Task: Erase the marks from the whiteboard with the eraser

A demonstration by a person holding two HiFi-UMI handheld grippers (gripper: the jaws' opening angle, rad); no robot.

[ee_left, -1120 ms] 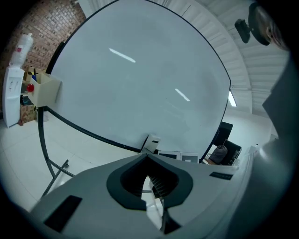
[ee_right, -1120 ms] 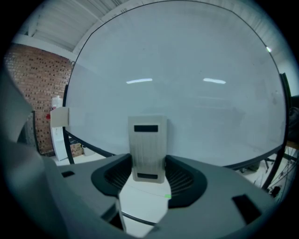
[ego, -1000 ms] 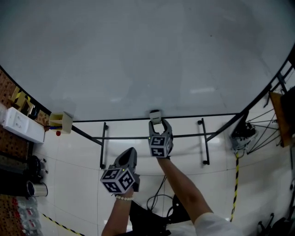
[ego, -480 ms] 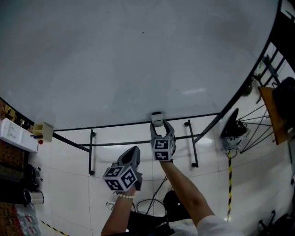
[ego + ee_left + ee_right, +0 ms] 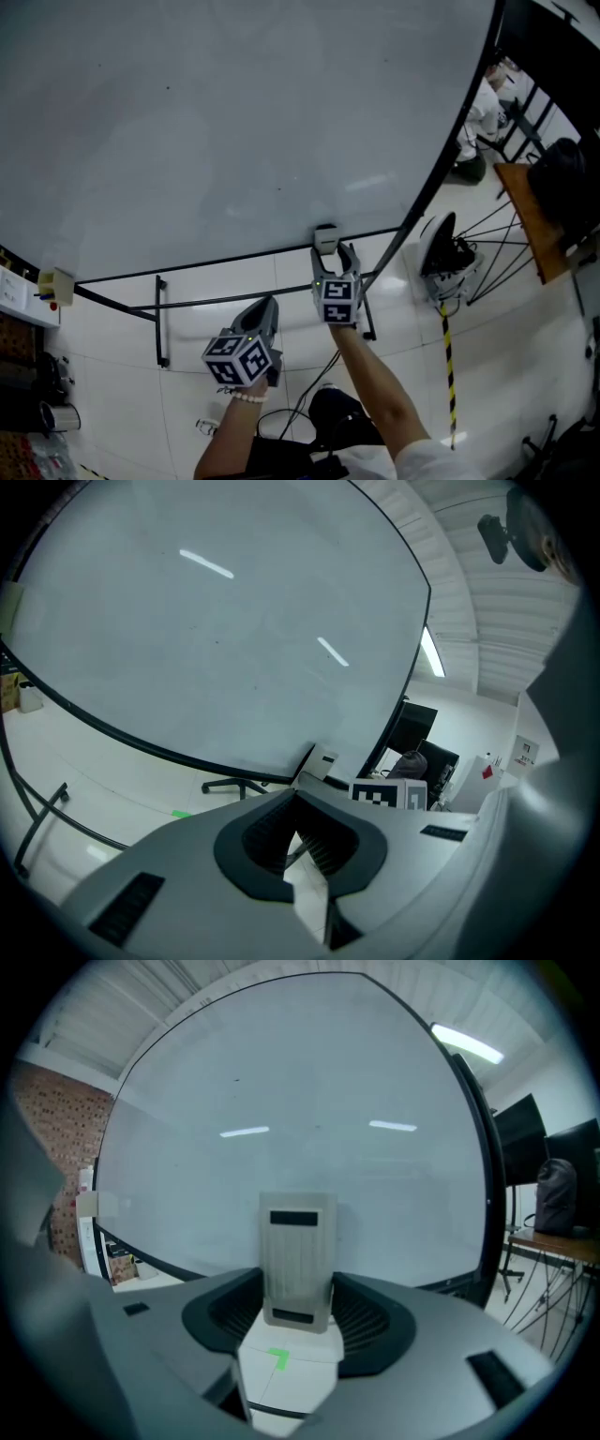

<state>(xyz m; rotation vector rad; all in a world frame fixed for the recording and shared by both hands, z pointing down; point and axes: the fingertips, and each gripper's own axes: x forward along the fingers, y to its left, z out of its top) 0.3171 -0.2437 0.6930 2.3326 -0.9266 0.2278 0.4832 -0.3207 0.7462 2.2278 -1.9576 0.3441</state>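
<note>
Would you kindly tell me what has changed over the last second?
The right gripper, holding the eraser, has slid rightward along the lower edge of the whiteboard. Its grip is unchanged; the left gripper stays shut and empty below it.

Whiteboard (image 5: 234, 122) runs off the head view's top and left edges. A few dark specks (image 5: 168, 89) on it (marks or dirt?) are too small to tell. Eraser (image 5: 298, 1241): lower end hidden btwn the right gripper (image 5: 298, 1288) jaws, wiping face not visible.
</note>
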